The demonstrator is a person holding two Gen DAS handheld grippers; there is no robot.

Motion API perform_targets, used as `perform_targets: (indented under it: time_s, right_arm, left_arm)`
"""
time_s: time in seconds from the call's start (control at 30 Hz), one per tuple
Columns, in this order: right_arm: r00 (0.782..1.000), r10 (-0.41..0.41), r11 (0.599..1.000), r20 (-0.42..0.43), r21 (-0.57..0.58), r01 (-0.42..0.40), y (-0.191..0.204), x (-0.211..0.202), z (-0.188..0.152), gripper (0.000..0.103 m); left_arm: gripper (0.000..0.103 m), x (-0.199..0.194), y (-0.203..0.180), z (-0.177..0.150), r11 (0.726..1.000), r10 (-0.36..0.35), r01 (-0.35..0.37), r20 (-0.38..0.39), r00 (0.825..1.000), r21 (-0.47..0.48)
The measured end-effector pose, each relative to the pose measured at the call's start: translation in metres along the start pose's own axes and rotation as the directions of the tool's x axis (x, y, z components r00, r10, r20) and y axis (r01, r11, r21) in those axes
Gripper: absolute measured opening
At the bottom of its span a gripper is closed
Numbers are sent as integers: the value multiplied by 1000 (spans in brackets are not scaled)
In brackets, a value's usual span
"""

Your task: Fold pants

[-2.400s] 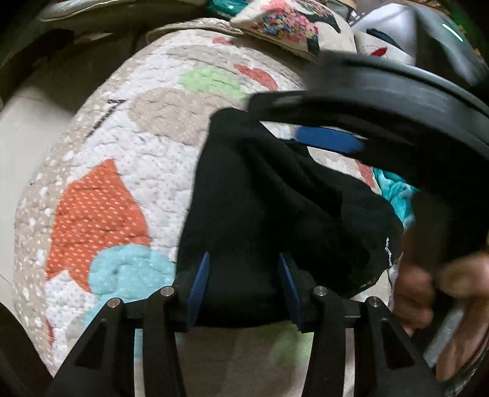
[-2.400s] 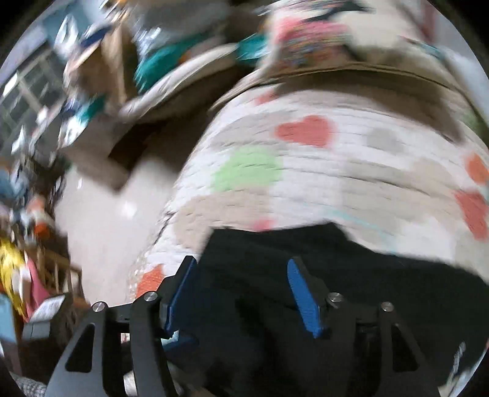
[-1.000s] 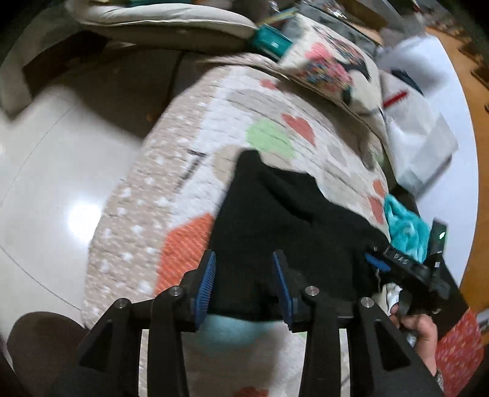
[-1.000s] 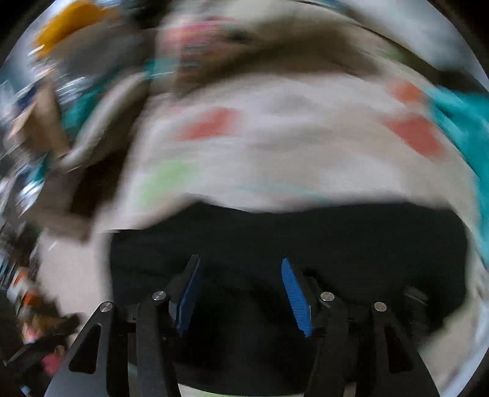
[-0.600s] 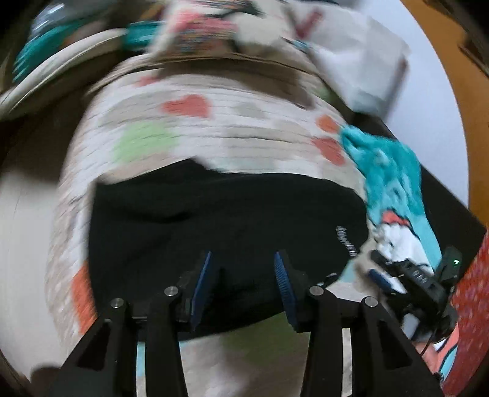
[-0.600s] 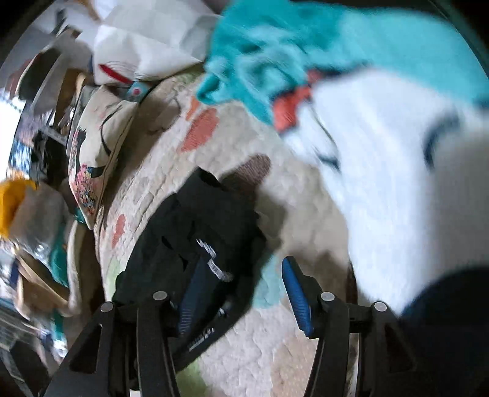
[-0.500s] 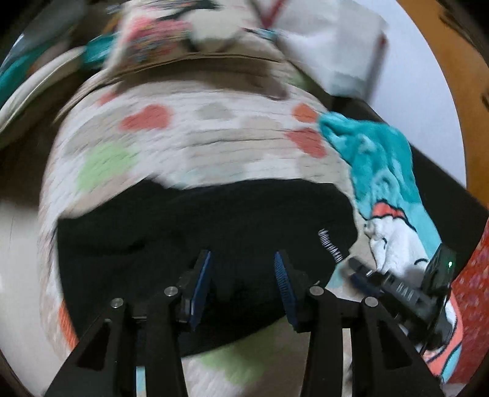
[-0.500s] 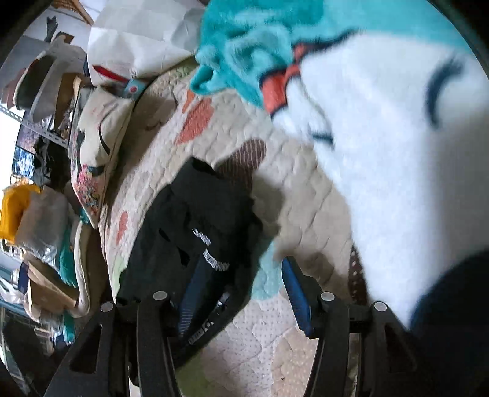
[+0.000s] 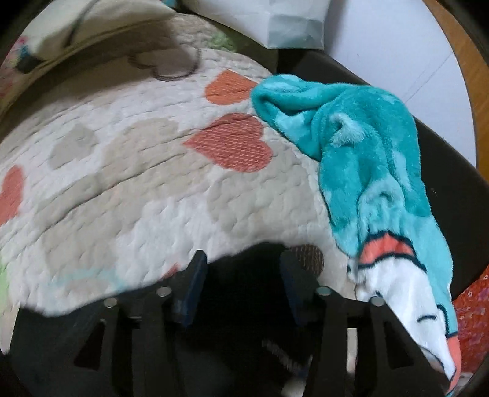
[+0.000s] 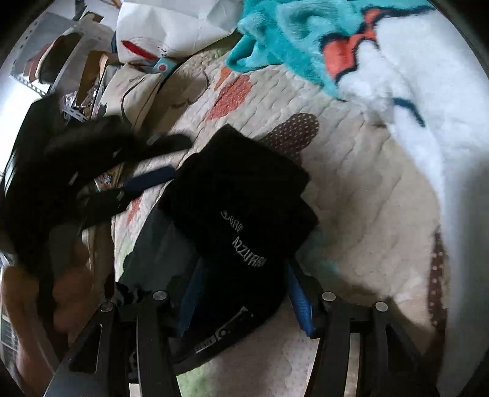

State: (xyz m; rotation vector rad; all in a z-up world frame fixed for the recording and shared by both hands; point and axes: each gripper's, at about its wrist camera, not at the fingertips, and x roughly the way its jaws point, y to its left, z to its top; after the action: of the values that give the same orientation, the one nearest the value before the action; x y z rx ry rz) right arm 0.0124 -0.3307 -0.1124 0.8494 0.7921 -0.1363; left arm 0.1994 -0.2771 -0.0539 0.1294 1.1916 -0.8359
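pants (image 10: 244, 213): black, folded into a compact stack w/ white lettering on top; lie on the quilt (image 10: 360, 195), mid-frame in right wrist view, running down to the bottom edge btwn the right gripper's fingers. In left wrist view the black fabric (image 9: 244, 305) fills the low centre.
left gripper (image 9: 243, 274): blue pads apart, jaws opening; black fabric sits btwn them, pads not pressing on it as far as visible. Also seen blurred at left of right wrist view (image 10: 146, 180), beside the stack's left edge, held by a hand (image 10: 70, 290).
right gripper (image 10: 241, 293): fingers apart, one each side of the stack's near end; fabric looks to fill the gap, but can't tell if pads actually pinch it.
quilt: cream, padded, w/ orange, beige and brown hearts; brown dotted heart just beyond the stack's far corner.
teal blanket (image 9: 366, 158): fluffy, teal/white/orange, bunched on the quilt's right side, apart from the pants.
pillow (image 9: 76, 27): cream, at quilt's far left end.
white bag (image 10: 171, 27): crumpled, past the quilt's far edge.
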Motion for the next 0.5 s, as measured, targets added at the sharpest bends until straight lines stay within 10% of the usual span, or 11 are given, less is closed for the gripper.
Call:
perform_targets:
  time_s: [0.2, 0.27, 0.3, 0.5]
  right_arm:
    - [1000, 6, 1000, 7, 5, -6, 1, 4, 3, 63]
    - [1000, 2, 1000, 0, 5, -2, 2, 6, 6, 58]
    - [1000, -4, 1000, -3, -1, 4, 3, 6, 7, 38]
    - [1000, 10, 998, 13, -67, -9, 21, 1, 12, 22]
  left_arm:
    - [59, 36, -23, 4, 992, 44, -35, -73, 996, 120]
    - [28, 38, -34, -1, 973, 130, -115, -62, 990, 200]
    - [16, 36, -36, -2, 971, 122, -106, -65, 990, 213]
    - [12, -3, -24, -5, 989, 41, -41, -2, 999, 142]
